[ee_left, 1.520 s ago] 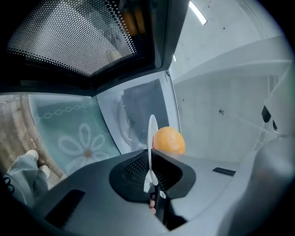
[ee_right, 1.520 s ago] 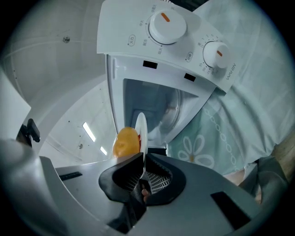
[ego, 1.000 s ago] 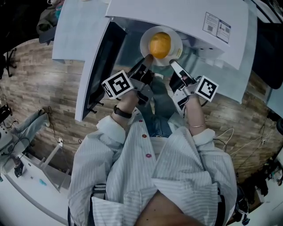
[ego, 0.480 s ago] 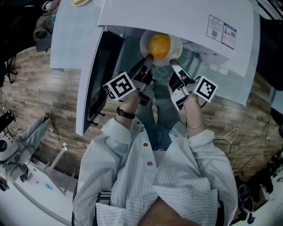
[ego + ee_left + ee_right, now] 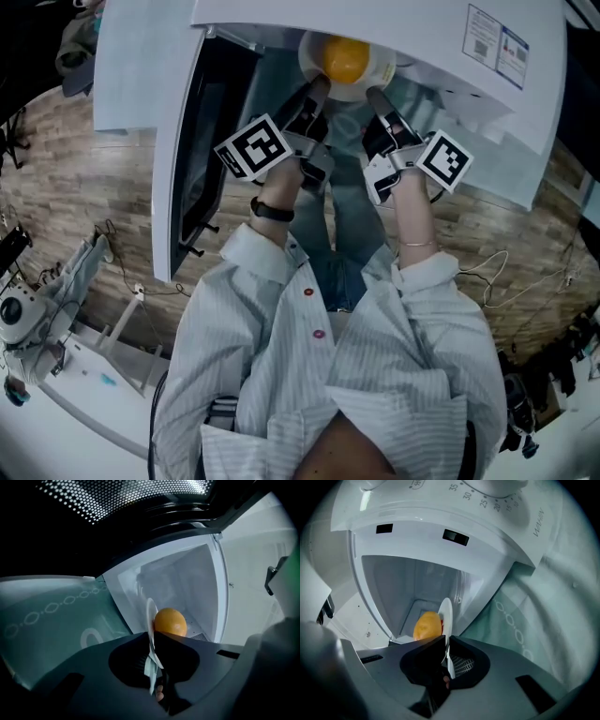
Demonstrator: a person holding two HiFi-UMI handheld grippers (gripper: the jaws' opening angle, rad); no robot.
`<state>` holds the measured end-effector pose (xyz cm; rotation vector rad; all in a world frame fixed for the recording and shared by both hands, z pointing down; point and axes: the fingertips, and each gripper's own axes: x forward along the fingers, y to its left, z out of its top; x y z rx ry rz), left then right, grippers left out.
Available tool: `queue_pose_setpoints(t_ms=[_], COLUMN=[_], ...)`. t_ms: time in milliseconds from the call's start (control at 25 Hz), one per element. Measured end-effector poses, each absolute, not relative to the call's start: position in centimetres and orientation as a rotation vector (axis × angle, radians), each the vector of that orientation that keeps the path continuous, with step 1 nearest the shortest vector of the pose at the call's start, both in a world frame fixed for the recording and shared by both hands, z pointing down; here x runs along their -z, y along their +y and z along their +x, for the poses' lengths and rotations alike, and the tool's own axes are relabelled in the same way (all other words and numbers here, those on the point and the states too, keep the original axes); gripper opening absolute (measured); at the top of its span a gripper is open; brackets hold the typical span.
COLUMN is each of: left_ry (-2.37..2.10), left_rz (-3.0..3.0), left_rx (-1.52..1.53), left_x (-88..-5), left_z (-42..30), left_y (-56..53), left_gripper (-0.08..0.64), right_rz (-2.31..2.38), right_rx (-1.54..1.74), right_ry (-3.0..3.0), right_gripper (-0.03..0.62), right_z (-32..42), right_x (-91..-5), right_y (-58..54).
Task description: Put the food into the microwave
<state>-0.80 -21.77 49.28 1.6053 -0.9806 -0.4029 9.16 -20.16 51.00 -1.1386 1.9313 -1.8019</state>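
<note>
A white plate (image 5: 370, 77) carries a round orange food (image 5: 344, 57) at the mouth of the open white microwave (image 5: 412, 33), half under its top. My left gripper (image 5: 319, 89) is shut on the plate's left rim and my right gripper (image 5: 375, 94) is shut on its right rim. Through the left gripper view the plate (image 5: 151, 620) stands edge-on between the jaws with the orange food (image 5: 170, 622) beside it and the lit cavity behind. The right gripper view mirrors this: plate rim (image 5: 447, 620), orange food (image 5: 427, 625), cavity beyond.
The microwave door (image 5: 192, 150) hangs open to the left of my left gripper. The microwave sits on a pale green patterned cloth (image 5: 543, 620). A control dial with numbers (image 5: 487, 489) is above the cavity. Wood-look floor, cables and equipment lie around.
Both grippers have carried the plate with the orange food farther in toward the microwave cavity; it now sits partly under the microwave's top edge.
</note>
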Motion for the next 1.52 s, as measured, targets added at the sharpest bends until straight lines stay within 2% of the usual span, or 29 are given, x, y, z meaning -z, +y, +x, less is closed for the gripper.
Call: queue_pose_setpoints(t_ms=[680, 1200, 1520], left_ry=[-1.033, -1.179, -1.227], left_rz=[1.669, 1.781, 1.847], left_rx=[0.37, 0.197, 0.11], left_x=[-49.4, -49.4, -49.1], left_z=[-0.4, -0.2, -0.2], left_y=[-25.2, -27.1, -27.7], left_gripper=[0.046, 0.083, 0.115], right_rz=[-1.238, -1.318, -1.478], right_rx=[1.684, 1.549, 1.393], right_ry=[1.918, 1.928, 2.111], right_gripper=[0.041, 0.05, 0.077], right_z=[9.6, 9.3, 9.1], right_x=[-50.7, -49.9, -49.2], right_y=[-23.8, -26.1, -27.1])
